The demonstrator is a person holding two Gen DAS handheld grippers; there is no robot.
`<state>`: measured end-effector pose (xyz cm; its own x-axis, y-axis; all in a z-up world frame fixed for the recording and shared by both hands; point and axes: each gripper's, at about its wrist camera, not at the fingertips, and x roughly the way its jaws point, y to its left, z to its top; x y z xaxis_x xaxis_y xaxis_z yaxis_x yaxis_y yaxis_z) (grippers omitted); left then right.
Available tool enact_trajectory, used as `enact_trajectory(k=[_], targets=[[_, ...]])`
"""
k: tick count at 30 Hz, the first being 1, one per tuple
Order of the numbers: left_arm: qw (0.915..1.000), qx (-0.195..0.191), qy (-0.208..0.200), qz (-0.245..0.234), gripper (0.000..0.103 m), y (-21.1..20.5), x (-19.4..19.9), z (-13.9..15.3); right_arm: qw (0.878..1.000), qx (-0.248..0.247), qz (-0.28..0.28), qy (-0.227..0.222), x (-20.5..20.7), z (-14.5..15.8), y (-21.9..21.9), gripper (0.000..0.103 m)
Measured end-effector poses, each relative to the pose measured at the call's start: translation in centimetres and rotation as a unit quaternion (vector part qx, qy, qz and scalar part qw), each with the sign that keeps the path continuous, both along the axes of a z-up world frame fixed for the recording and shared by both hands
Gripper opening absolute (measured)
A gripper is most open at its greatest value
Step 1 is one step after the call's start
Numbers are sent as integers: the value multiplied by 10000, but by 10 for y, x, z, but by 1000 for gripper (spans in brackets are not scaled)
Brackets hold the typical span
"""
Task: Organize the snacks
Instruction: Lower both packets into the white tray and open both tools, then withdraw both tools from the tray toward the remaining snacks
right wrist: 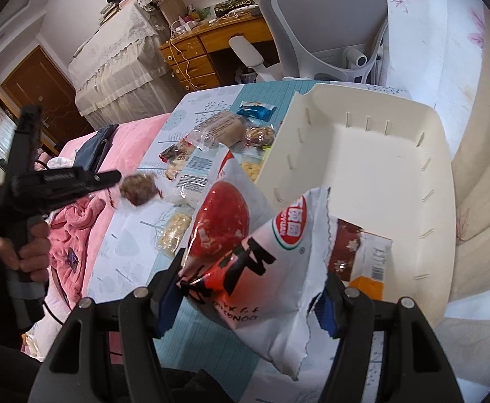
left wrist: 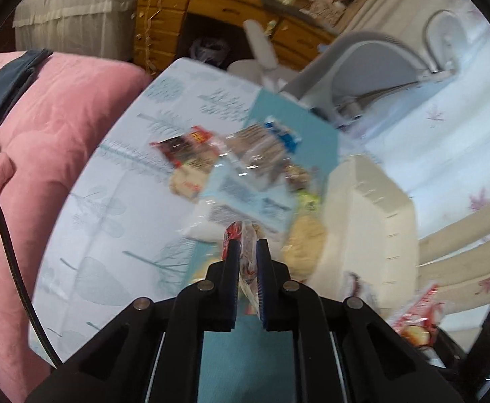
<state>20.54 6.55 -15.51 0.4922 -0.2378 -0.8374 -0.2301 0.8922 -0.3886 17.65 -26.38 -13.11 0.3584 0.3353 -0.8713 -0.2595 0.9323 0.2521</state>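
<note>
— Snacks are split three ways right now: a heap lying on the leaf-print bed sheet (right wrist: pixel 134 245), one brown-and-orange packet (right wrist: pixel 362 258) already in the cream bin (right wrist: pixel 396 174), and two in the air.

— Who holds what?

— The right gripper (right wrist: pixel 248 305) has its jaws spread wide around a big white-and-red bag (right wrist: pixel 261 262), which sits slanted between them. The left gripper (left wrist: pixel 247 262) is pressed together on the edge of a small clear-wrapped snack (left wrist: pixel 245 245); from the right wrist view the brown round treat (right wrist: pixel 137 189) dangles out past the tips.

— So where's the trouble?

— The big bag, I'd say. It is puffy and tilted, and the pads seem to catch only its lower part, so a quick swing toward the bin could let it slide out onto the bed. It also hides the near part of the bin from the right wrist camera, so judging where it drops is harder.

— And the left side?

— Held by thin film only; the wrapper could slip or tear. The left wrist view is smeared, which suggests fast motion, and that worsens both. The two grippers are also aimed at one bin, so they might bump at its rim.
</note>
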Motion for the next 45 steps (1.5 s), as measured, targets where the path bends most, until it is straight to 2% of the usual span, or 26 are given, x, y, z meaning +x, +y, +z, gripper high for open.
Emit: enact_trajectory(k=[6,12,22,26,27,28,30,32,33,34,36,39,45], targets=[[9986,-294,-301,-321,7,-45,5,26,10000,12,-45,-56,4,1,-24,66],[9948,-408,-464,-806,7,-94,14,38,9997,-15,-234,-28,7,-2,-52,66],[9871,-554,-269,-1479,8,-163,24,27,9972,-100,-733,51,16,-9,-99,66],[9849,-449,-251,-1653,11,-183,27,24,9962,-78,-860,96,18,-12,-109,68],[9844,-404,-247,-1695,13,-187,27,25,9959,-47,-889,132,18,-14,-111,69],[9842,-326,-244,-1723,20,-190,27,25,9954,-10,-935,203,19,-16,-113,71],[9841,-235,-249,-1742,29,-191,26,27,9947,9,-992,284,19,-19,-115,81],[9842,-163,-263,-1745,37,-191,24,29,9943,39,-1025,289,18,-19,-116,83],[9843,-128,-258,-1739,44,-189,24,30,9941,53,-1037,301,18,-19,-116,83],[9846,-86,-243,-1730,55,-187,23,31,9940,58,-1045,305,17,-19,-115,83],[9854,-47,-236,-1685,62,-182,22,31,9938,49,-1070,314,16,-19,-112,84],[9864,6,-194,-1630,66,-172,18,31,9937,81,-1069,327,13,-18,-107,85],[9876,166,-87,-1558,66,-147,7,30,9931,211,-1063,451,6,-20,-85,85]])
